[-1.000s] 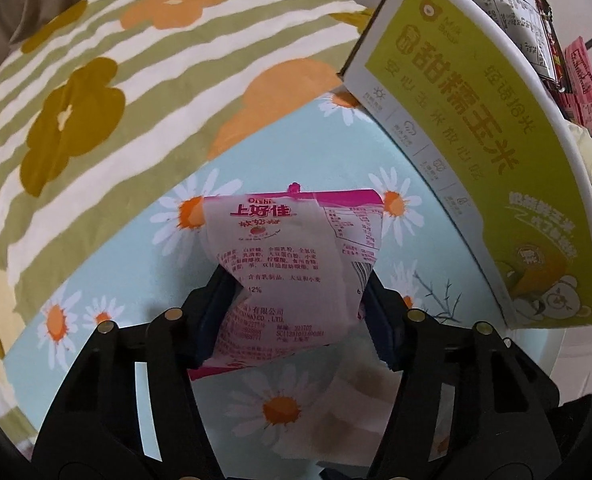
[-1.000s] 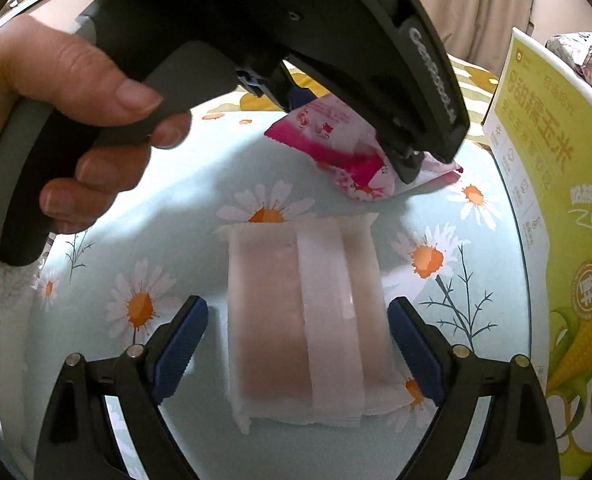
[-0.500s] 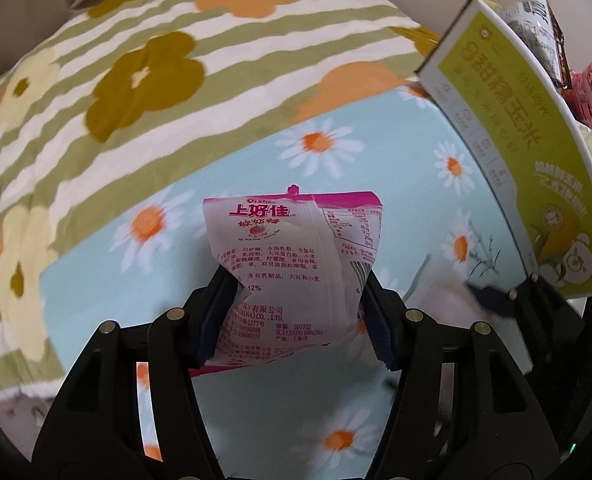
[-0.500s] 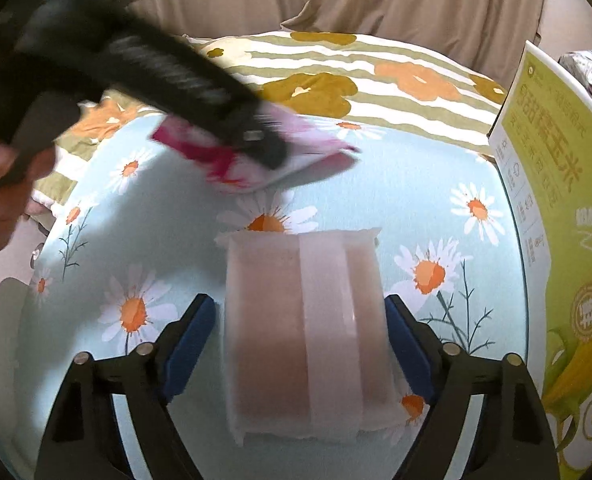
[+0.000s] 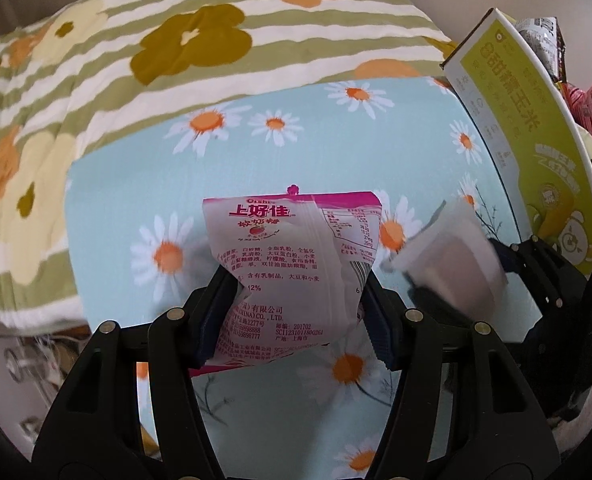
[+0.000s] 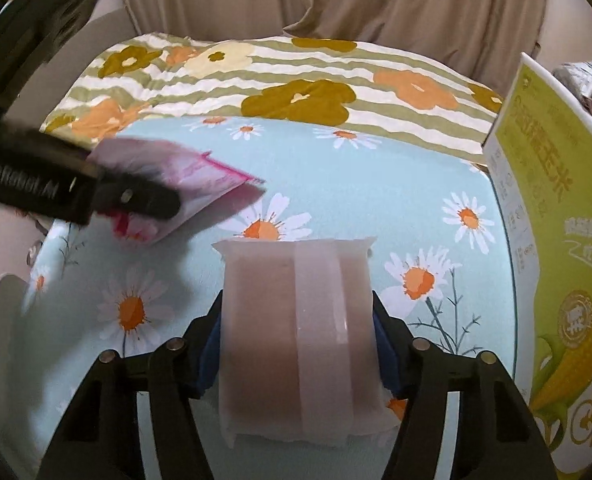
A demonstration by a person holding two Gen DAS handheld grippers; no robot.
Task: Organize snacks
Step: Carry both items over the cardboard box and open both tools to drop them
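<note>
Right wrist: tongs (image 6: pixel 298 338) clamp translucent packet (image 6: pixel 296 340).

Soft, even indoor light, no harsh shadows or glare. Fisheye bending curves every edge — dark vignette at the corners; the pink snack packet (image 6: pixel 167 200) smears with motion blur.

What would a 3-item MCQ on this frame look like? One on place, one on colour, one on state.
1. The green corn box stands:
A. at the right edge of the cloth
B. at the left edge
C. under the packet

2. Trim on the snack bag held by the left gripper:
A. blue
B. pink
C. black

3. The right gripper is:
A. empty
B. out of view
C. shut on the translucent packet

A: beside the daisy cloth at right.
B: pink band and print.
C: fingers have just closed, pressing its sides.
</note>
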